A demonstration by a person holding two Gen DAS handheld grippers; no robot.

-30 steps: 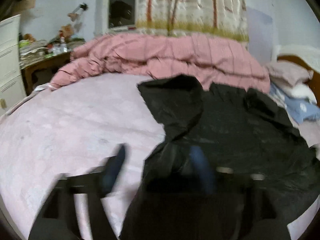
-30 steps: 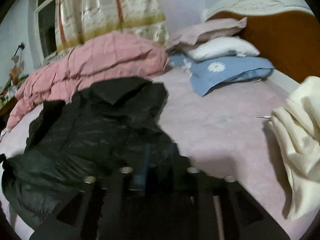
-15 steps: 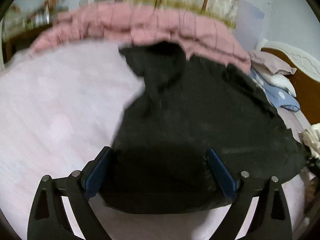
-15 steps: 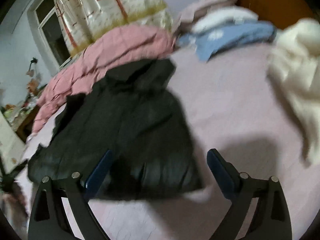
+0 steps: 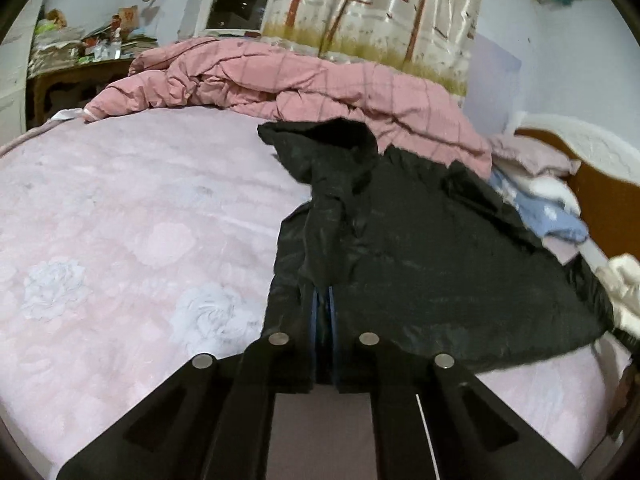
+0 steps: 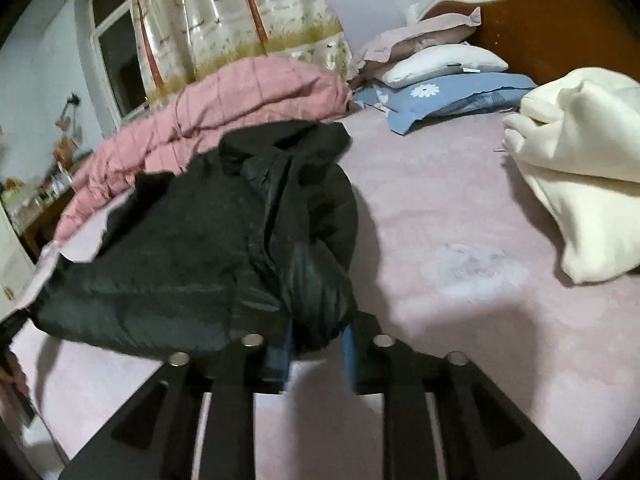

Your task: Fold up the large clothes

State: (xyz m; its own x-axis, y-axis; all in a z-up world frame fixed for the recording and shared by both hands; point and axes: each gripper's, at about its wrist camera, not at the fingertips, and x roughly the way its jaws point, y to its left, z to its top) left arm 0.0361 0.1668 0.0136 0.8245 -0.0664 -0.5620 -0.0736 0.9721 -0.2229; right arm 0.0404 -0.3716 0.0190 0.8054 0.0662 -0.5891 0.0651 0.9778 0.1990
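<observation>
Closing hard, the left gripper (image 5: 323, 300) had gone from spread wide around the near hem a moment earlier to blue pads pressed almost together, black cloth of the jacket (image 5: 420, 248) pinched between them at its near left edge. The right gripper (image 6: 316, 336) was closing too, pads partly in, a bunched fold of the near right edge bulging between them; whether they already bit, I could not tell. Both claws had dropped in low from a hover. The jacket lay on the pink bed (image 5: 120, 220), hood at the far side against the pink quilt (image 5: 320, 84), a cream garment (image 6: 580, 160) well off to the right. With both near corners taken, a fold away toward the hood looked ready to start.
</observation>
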